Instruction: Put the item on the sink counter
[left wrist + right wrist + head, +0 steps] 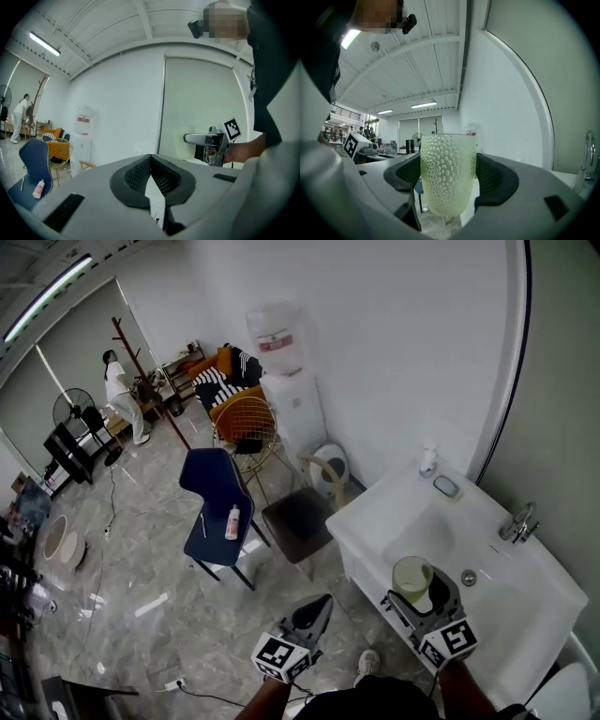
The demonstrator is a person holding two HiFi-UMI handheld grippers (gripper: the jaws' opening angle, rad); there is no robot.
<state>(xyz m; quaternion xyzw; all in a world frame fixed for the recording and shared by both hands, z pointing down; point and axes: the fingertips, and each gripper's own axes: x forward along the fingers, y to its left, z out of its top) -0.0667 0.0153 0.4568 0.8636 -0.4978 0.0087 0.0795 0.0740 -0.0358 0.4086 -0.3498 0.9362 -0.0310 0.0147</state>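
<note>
My right gripper (449,174) is shut on a pale green dimpled glass cup (448,172), held upright between the black pads. In the head view the cup (411,577) and right gripper (424,593) hang over the front left part of the white sink counter (525,587), beside the basin (419,538). My left gripper (312,613) is shut with nothing in it, lower left of the counter, over the floor. In the left gripper view its jaws (151,174) meet, and the right gripper with the cup (187,143) shows beyond.
A faucet (518,522), a soap dish (446,487) and a small bottle (427,461) stand along the counter's back. A dark stool (298,518), a blue chair (217,505) with a bottle on it, a water dispenser (286,381) and a person (122,395) are on the floor side.
</note>
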